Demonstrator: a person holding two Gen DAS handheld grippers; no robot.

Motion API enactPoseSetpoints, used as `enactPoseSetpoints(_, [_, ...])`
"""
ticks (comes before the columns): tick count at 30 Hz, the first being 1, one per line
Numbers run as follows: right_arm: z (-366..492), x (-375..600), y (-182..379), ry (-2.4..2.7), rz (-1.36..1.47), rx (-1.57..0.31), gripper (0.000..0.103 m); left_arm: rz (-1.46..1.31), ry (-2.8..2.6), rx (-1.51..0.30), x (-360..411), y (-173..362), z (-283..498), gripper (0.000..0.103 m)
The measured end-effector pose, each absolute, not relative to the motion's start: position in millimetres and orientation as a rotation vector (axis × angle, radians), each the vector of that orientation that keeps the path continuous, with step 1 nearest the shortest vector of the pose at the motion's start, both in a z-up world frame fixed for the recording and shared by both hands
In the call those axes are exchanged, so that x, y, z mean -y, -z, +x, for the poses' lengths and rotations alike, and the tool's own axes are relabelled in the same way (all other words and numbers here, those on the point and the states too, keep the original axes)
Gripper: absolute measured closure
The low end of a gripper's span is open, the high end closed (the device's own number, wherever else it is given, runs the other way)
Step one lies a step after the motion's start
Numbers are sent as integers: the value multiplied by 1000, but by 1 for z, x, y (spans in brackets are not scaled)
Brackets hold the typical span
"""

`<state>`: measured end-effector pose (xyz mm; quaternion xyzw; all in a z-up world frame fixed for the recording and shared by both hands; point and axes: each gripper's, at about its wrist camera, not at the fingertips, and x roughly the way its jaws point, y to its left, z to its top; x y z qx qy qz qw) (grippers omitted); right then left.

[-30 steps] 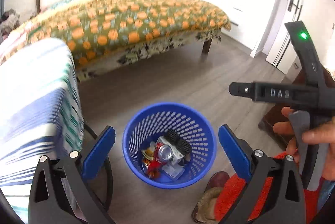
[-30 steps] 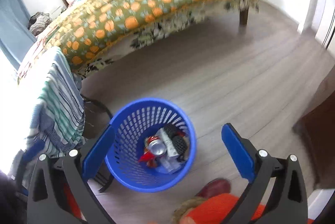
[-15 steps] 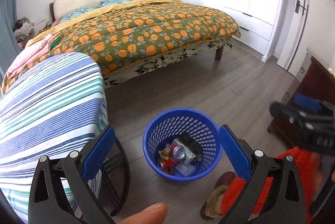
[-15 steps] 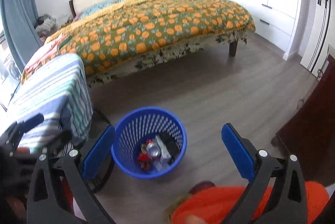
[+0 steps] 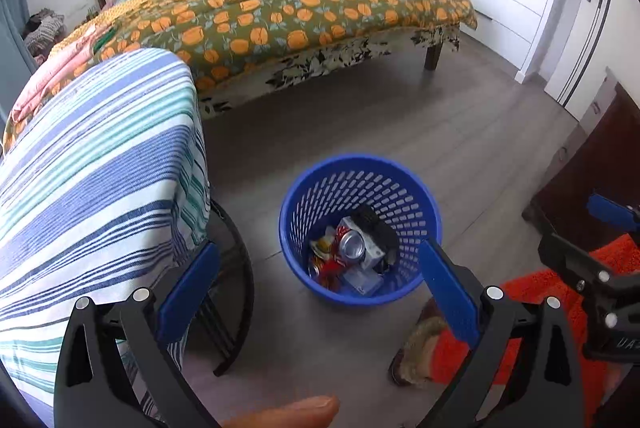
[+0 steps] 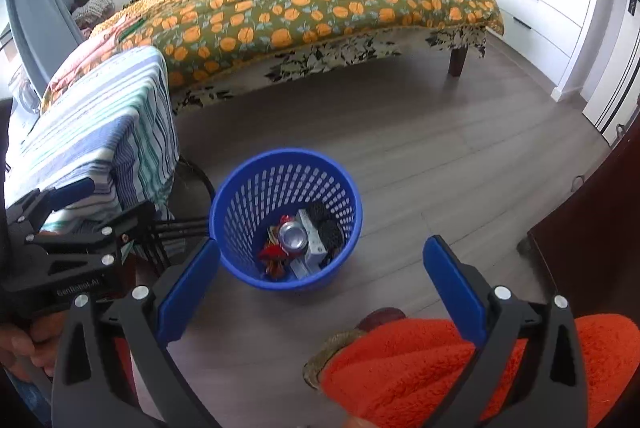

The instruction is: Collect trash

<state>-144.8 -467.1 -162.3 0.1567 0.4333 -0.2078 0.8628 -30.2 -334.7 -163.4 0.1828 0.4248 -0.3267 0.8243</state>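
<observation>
both jaws stand wide open and hold nothing. the left gripper [image 5: 316, 292] and right gripper [image 6: 320, 284] hover above the blue basket [image 6: 240, 188] on the floor, where the soda can [image 6: 294, 235] and wrappers lie. collecting seems done; the next move calls for finding other trash.

Legible text is limited to the two tong bodies. In the right wrist view, the black body of the left tongs [image 6: 80, 248] carries pale lettering, apparently "GenRobot.AI". In the left wrist view, the right tongs [image 5: 612, 212] show partial characters, possibly "UA". Nothing else is readable.
</observation>
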Motion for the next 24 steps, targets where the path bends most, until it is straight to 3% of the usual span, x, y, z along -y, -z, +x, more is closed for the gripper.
enactPoseSetpoints(24, [-143,460,177,405,328,-965,5,391,691,-966,338,174,-26,5])
